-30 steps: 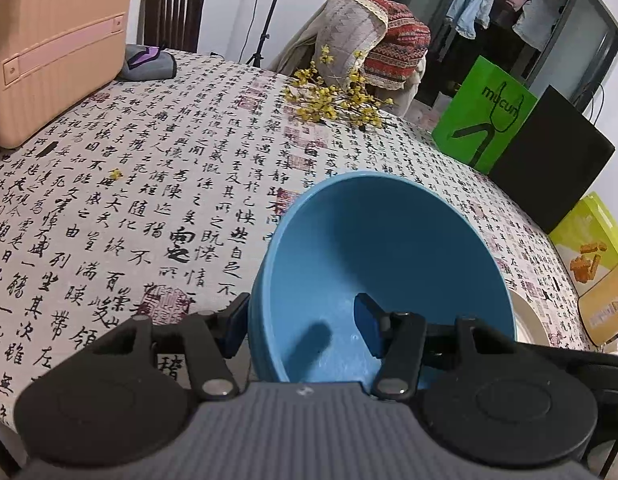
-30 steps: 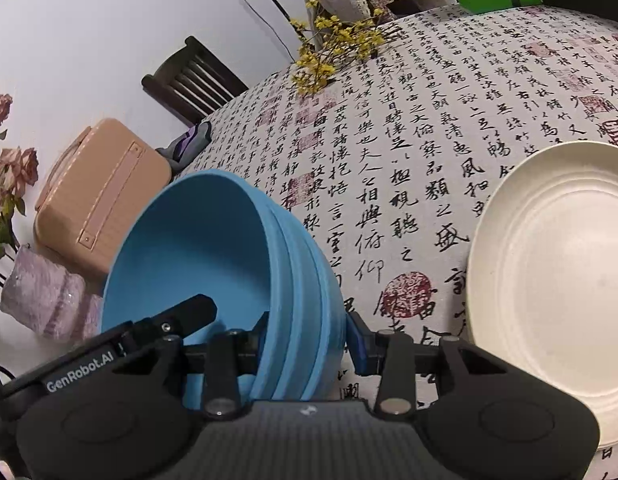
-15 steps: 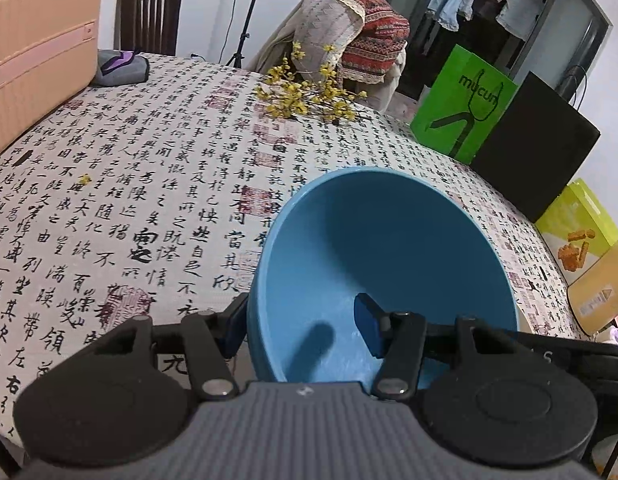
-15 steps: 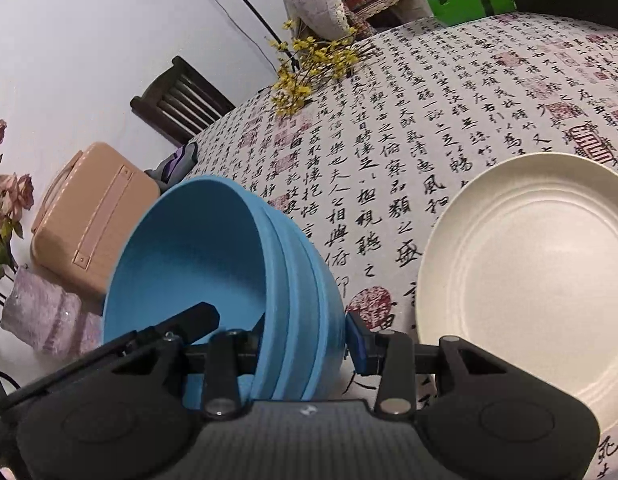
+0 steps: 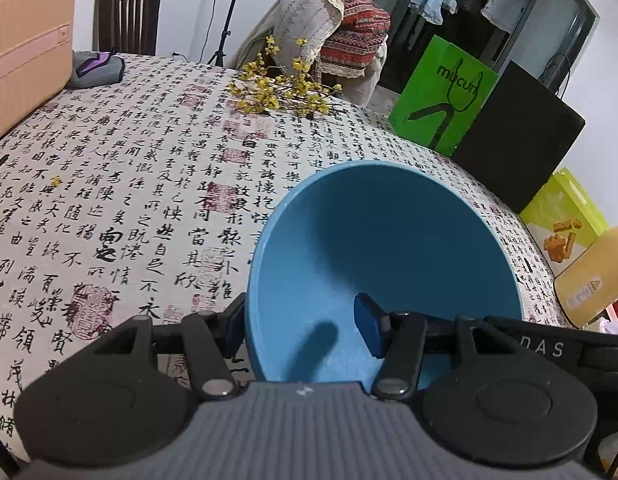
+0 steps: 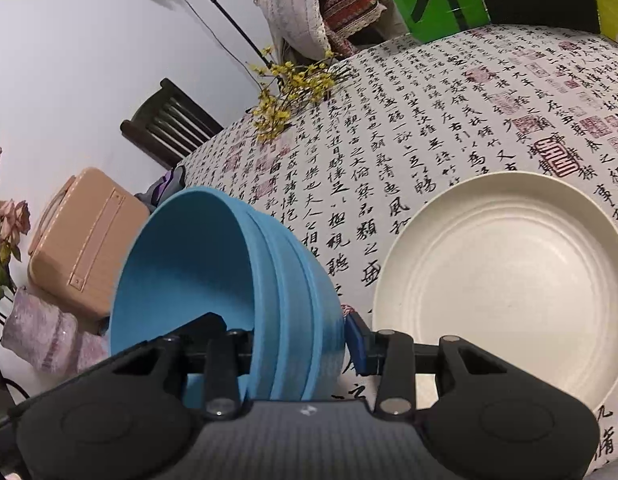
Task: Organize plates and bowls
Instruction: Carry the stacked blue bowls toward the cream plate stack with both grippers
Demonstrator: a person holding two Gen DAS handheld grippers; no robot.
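- Bowls: blue stack is held tilted above the table, its rim clamped on opposite sides by left tongs and right tongs, both part-closed.
- Cream plate is seen lying just right of the stack.
- Yellow flower sprigs, a pink case and a chair are noted at the far edge.

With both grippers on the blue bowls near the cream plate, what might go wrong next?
1. The blue bowls hang tilted, nested three deep, pinched only at the rim by the right hand-held gripper and left hand-held gripper; the stack might slip.
2. Set down carelessly, it could knock the cream plate.
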